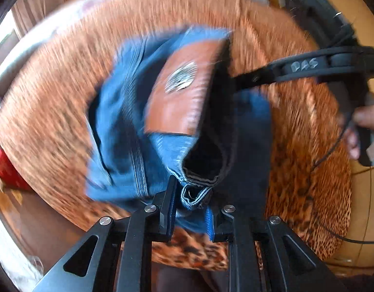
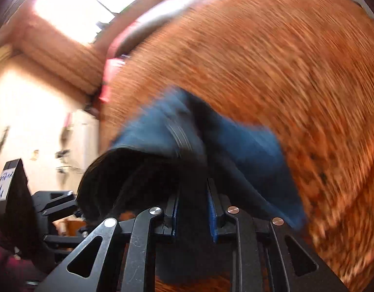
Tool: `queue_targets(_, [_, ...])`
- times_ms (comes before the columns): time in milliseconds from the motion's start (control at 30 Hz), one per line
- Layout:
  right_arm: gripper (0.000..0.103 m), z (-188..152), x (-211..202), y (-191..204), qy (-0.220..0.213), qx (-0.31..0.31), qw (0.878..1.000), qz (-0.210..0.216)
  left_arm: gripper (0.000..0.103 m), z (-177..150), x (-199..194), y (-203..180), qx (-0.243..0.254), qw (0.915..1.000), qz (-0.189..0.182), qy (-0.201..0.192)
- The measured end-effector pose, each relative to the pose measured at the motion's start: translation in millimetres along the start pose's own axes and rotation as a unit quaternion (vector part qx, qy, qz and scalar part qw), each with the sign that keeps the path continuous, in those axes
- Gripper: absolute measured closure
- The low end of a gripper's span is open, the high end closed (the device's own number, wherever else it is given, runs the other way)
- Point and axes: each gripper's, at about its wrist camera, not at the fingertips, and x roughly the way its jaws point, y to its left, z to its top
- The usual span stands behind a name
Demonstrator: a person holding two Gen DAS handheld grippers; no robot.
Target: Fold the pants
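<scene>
Over the leopard blanket, both tongs, left and right, are pinching the jeans aloft; folding is seemingly underway, not yet laid flat.

Black left gripper, silver screws, blue pads; right gripper marked "DAS"

Pants are blue denim cloth, stitched seams, with a smooth tan leather-look patch on them. Under the pants, a fuzzy leopard-print blanket. Both grippers, left and right, are matt black plastic with shiny metal rivets.
</scene>
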Motion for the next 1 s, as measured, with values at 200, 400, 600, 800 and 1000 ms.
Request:
queue_targets(200, [0.071, -37.6, 10.1, -43.9, 0.017, 0.065, 0.997, -0.045, 0.081, -30.3, -17.6, 17.6, -0.038, 0.9987, -0.023, 0.024])
queue_targets(400, [0.032, -43.7, -33.4, -55.9, -0.062, 0.152, 0.985, 0.057, 0.046, -63.9, -42.6, 98.4, -0.280, 0.9380, -0.202, 0.034])
queue_targets(600, [0.032, -42.0, 5.9, -41.7, -0.029, 0.169, 0.980, 0.096, 0.043, -75.0, -7.3, 111.4, -0.370, 0.8899, -0.258, 0.068])
queue_targets(800, [0.076, -32.4, 45.7, -18.3, -0.002, 0.126, 0.987, 0.103, 0.086, -53.4, 32.7, 94.4, -0.384, 0.8777, -0.260, 0.119])
queue_targets(1000, [0.083, -14.1, -32.4, 6.5, -0.067, 0.086, 0.986, 0.130, 0.082, -18.5, -39.3, 39.9, -0.285, 0.9093, -0.299, 0.051])
